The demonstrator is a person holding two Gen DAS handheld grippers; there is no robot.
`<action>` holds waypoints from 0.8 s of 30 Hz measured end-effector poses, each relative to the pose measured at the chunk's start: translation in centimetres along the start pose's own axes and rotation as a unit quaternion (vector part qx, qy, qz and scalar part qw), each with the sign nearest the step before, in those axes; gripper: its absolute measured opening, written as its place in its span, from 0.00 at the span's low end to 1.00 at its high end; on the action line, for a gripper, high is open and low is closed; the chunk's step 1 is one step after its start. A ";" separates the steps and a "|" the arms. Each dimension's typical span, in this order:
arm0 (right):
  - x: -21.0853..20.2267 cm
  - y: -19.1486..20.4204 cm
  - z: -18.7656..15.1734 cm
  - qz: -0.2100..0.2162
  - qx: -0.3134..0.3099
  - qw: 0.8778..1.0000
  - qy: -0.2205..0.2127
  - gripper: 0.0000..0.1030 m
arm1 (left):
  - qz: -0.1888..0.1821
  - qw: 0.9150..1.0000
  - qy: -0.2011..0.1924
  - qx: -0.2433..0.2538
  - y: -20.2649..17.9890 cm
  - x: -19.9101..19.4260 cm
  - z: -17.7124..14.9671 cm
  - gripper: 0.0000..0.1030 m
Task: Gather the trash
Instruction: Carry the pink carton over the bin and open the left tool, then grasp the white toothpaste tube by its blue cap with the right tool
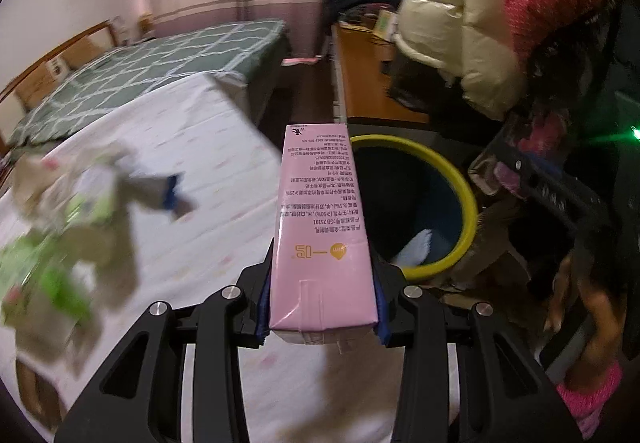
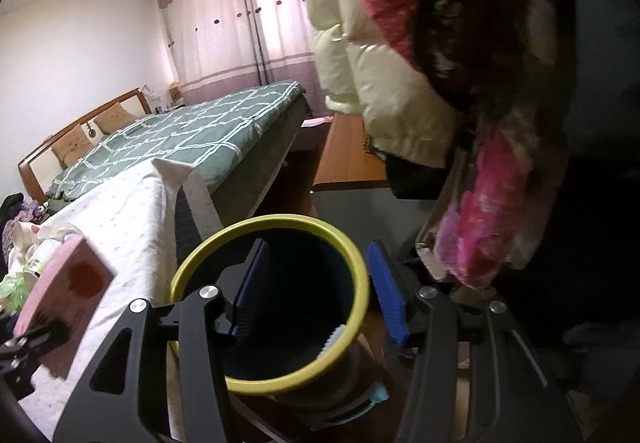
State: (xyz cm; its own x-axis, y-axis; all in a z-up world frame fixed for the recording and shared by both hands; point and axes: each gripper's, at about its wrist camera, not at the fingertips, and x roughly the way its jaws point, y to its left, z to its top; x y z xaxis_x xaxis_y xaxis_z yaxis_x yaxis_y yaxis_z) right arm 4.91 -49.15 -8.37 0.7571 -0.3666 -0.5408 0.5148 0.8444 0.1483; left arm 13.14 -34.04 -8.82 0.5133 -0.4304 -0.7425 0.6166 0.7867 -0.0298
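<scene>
My left gripper (image 1: 322,307) is shut on a pink milk carton (image 1: 322,227), which sticks out forward over the white-covered table's edge toward a yellow-rimmed bin (image 1: 464,179). White paper lies inside that bin. In the right wrist view the bin (image 2: 352,255) sits right under my right gripper (image 2: 316,295), whose blue pads (image 2: 386,295) stand apart with nothing between them. The pink carton (image 2: 68,283) shows at the left of that view, held over the table. More trash, green wrappers (image 1: 60,267) and a crumpled paper (image 1: 148,191), lies blurred on the table.
The table with a white dotted cloth (image 1: 200,147) takes up the left. A bed with a green checked cover (image 2: 192,131) lies behind it. A wooden desk (image 1: 368,79) stands beyond the bin. A person in a cream and pink padded jacket (image 1: 480,23) stands at the right.
</scene>
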 end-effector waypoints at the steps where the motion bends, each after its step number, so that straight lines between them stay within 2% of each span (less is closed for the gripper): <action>1: -0.1 -0.4 -0.1 -0.002 0.002 1.000 0.000 0.49 | -0.007 1.000 0.003 0.004 -0.6 0.7 0.5 0.37; 8: 0.0 -2.3 -0.8 -0.016 0.012 1.000 0.013 0.52 | -0.035 0.998 0.046 0.029 -4.3 6.7 3.6 0.37; 11: 0.4 -2.9 -1.0 -0.022 0.016 0.999 0.021 0.52 | -0.038 0.997 0.063 0.032 -5.2 9.1 4.4 0.37; 17: 1.2 -3.0 -1.2 -0.025 0.016 0.999 0.032 0.52 | -0.031 0.996 0.074 0.034 -6.0 12.0 5.5 0.38; 18: 1.2 -2.9 -1.2 -0.024 0.015 0.999 0.033 0.52 | -0.027 0.996 0.072 0.034 -5.9 12.2 5.6 0.43; 19: 1.3 -2.9 -1.2 -0.024 0.014 0.999 0.034 0.52 | -0.025 0.997 0.072 0.032 -5.8 12.2 5.8 0.63; 20: 1.3 -2.8 -1.2 -0.023 0.012 0.999 0.034 0.52 | -0.026 0.997 0.066 0.027 -5.6 12.0 5.8 0.70; 24: 1.6 -2.2 -1.2 -0.017 0.010 0.999 0.037 0.53 | -0.020 0.999 0.036 0.022 -4.5 9.5 5.9 0.77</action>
State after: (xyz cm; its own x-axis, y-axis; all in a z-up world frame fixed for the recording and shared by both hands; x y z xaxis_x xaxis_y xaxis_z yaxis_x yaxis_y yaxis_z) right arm 4.49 -51.16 -10.58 0.7073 -0.3650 -0.6054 0.5485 0.8236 0.1442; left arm 18.73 -44.31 -11.74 0.4447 -0.4274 -0.7871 0.6621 0.7487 -0.0326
